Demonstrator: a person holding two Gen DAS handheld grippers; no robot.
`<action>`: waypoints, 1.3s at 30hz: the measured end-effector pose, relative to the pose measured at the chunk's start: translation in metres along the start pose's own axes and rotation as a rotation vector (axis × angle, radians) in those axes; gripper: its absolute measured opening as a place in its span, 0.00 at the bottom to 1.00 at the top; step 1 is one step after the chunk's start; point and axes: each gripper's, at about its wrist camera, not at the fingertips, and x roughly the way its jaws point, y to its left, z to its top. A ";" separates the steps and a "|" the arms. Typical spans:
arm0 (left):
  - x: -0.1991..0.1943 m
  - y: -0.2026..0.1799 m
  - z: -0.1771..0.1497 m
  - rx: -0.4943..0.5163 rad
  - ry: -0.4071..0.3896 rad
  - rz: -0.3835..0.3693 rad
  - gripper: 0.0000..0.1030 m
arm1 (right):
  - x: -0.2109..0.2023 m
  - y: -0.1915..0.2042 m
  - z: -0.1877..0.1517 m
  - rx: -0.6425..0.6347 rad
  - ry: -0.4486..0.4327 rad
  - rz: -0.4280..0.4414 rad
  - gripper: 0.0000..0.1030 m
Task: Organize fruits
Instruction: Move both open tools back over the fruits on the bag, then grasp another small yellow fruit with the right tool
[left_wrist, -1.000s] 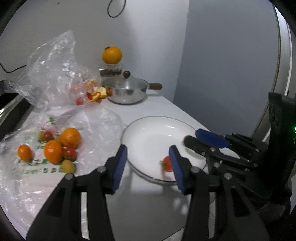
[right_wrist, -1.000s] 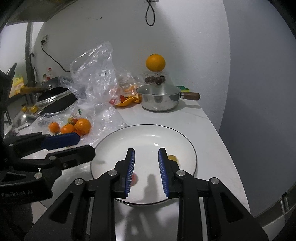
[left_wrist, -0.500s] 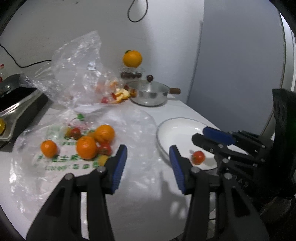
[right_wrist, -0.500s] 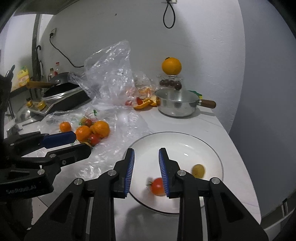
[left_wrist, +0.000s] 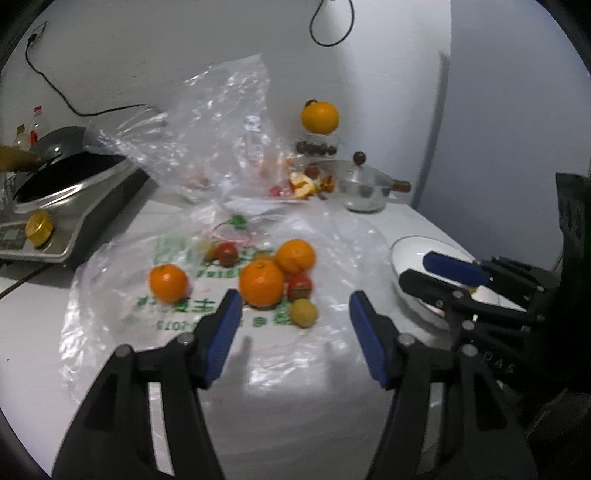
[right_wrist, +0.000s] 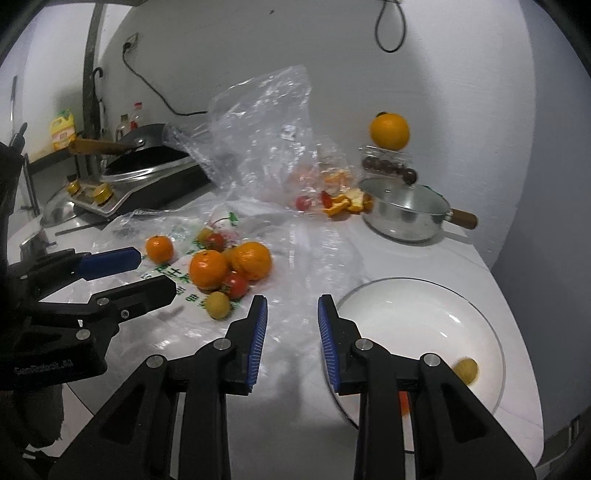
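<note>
Oranges, small tomatoes and a small yellow-green fruit lie on a flat plastic bag. A white plate at the right holds a yellow-green fruit and a tomato, partly hidden behind a finger. My left gripper is open and empty, just short of the fruit pile. My right gripper is open and empty, by the plate's left rim.
A steel pot stands at the back right, with an orange on a jar behind it. A crumpled clear bag with orange peel sits at the back. An induction cooker with a wok is at the left.
Both grippers have swung left, away from the plate and toward the fruit pile on the bag. The left gripper's fingers now stand wider apart. The plate's tomato has slipped behind the right finger.
</note>
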 end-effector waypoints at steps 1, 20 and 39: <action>0.000 0.003 0.000 0.003 0.001 0.005 0.60 | 0.002 0.003 0.001 0.000 -0.002 0.005 0.36; 0.004 0.056 -0.011 -0.051 0.011 0.042 0.60 | 0.066 0.057 0.007 -0.054 0.135 0.076 0.37; 0.012 0.061 -0.008 -0.033 0.041 0.041 0.60 | 0.090 0.066 0.004 -0.078 0.221 0.069 0.26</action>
